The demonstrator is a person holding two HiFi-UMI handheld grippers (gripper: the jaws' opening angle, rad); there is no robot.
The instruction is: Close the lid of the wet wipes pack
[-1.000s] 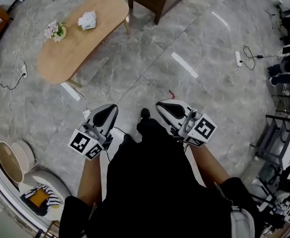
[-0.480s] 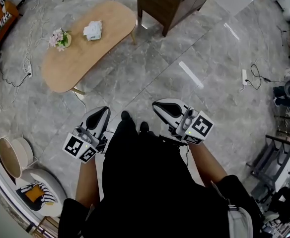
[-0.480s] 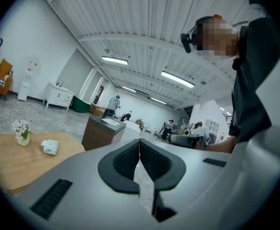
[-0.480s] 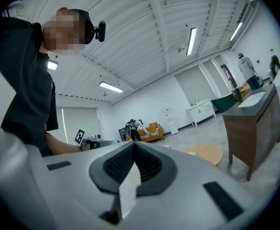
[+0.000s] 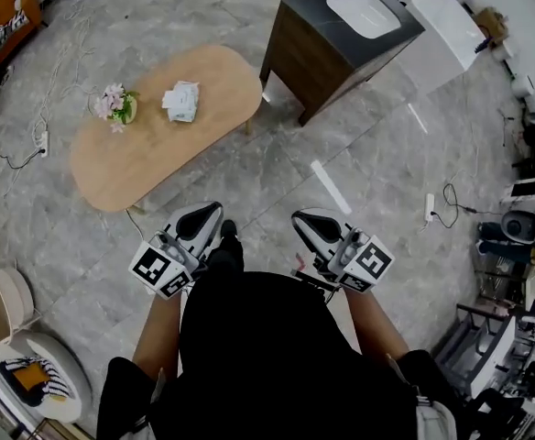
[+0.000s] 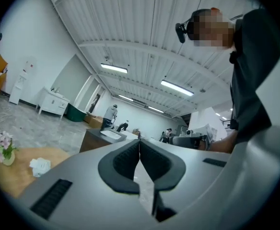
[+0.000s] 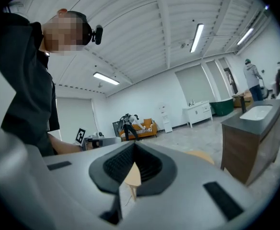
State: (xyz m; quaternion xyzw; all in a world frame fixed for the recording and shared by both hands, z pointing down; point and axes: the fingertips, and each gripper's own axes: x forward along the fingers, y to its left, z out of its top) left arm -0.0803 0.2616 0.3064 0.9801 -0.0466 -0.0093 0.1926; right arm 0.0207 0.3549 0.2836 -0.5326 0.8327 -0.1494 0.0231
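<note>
Wipes pack: we are facing it well ahead on the table, nearer the left gripper than the right gripper, both with jaws together, empty.

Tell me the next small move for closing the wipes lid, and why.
Probably step closer to the wooden table: the wet wipes pack lies there, far ahead of the left gripper and right gripper, both shut and empty by the body.

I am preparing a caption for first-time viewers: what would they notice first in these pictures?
First, the oval wooden table at upper left of the head view, bearing a wet wipes pack and flowers. Then the left gripper and right gripper, both shut and empty, at bottom centre before the person.
</note>
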